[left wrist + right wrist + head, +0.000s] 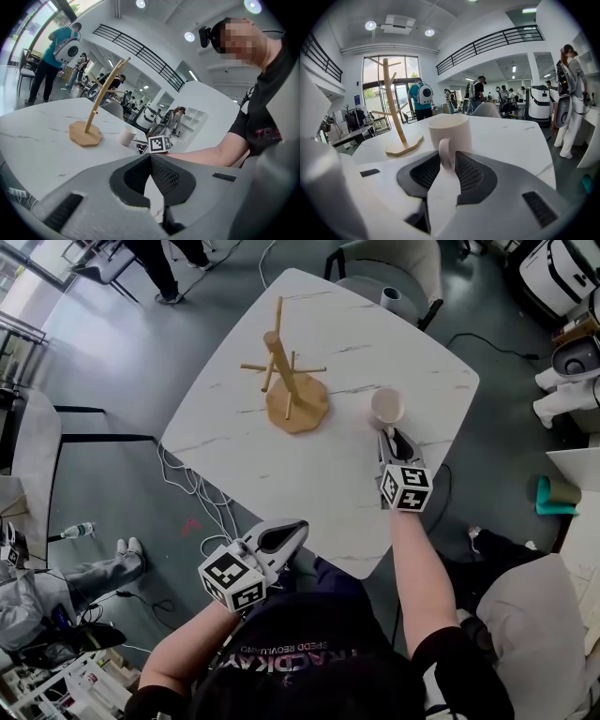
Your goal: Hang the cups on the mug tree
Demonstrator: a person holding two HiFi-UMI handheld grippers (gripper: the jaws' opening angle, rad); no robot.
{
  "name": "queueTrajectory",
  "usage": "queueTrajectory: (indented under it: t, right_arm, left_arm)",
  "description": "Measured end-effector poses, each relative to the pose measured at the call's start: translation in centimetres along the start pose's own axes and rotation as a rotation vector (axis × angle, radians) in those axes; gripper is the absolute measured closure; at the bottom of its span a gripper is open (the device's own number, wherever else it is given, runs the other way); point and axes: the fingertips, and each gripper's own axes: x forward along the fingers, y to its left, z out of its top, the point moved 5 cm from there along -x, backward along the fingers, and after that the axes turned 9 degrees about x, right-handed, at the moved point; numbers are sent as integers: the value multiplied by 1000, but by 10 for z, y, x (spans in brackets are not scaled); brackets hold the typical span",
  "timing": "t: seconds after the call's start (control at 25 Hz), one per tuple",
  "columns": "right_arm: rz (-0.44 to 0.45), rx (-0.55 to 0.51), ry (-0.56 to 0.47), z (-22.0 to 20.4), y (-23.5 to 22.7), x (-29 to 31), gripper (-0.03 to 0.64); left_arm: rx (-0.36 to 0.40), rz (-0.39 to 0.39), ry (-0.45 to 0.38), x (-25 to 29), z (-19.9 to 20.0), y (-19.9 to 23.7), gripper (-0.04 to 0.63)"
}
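Note:
A cream cup [386, 405] stands upright on the white marble table [403, 329], right of the wooden mug tree [295, 399], whose pegs are all bare. My right gripper [394, 439] reaches in from the near side and is shut on the cup's handle; in the right gripper view the handle [445, 157] is pinched between the two pads, with the cup [450, 131] just beyond and the mug tree [401, 140] to the left. My left gripper [296, 529] hangs off the table's near edge, shut and holding nothing. Its own view shows the closed tips [151, 157], the mug tree [86, 133] and the cup [126, 136].
A grey chair [394, 268] stands at the table's far side. Cables [187, 488] lie on the floor by the left edge. White machines [572, 381] stand at the right. People walk in the background.

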Motion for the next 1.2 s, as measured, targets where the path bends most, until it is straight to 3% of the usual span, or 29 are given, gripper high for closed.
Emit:
queueTrajectory:
  t: [0.32,0.88,1.2]
  right_arm:
    - [-1,-2,-17,-2,-4,6,543]
    - [9,-121,-48,9,-2,-2,572]
    - [0,-153,-61,25,4,-7,575]
  left_arm:
    - [-16,35,2,4,-4,-1,598]
    - [-25,90,-12,9,-7,-7,598]
    - [-5,59,-24,4,-5,-8,598]
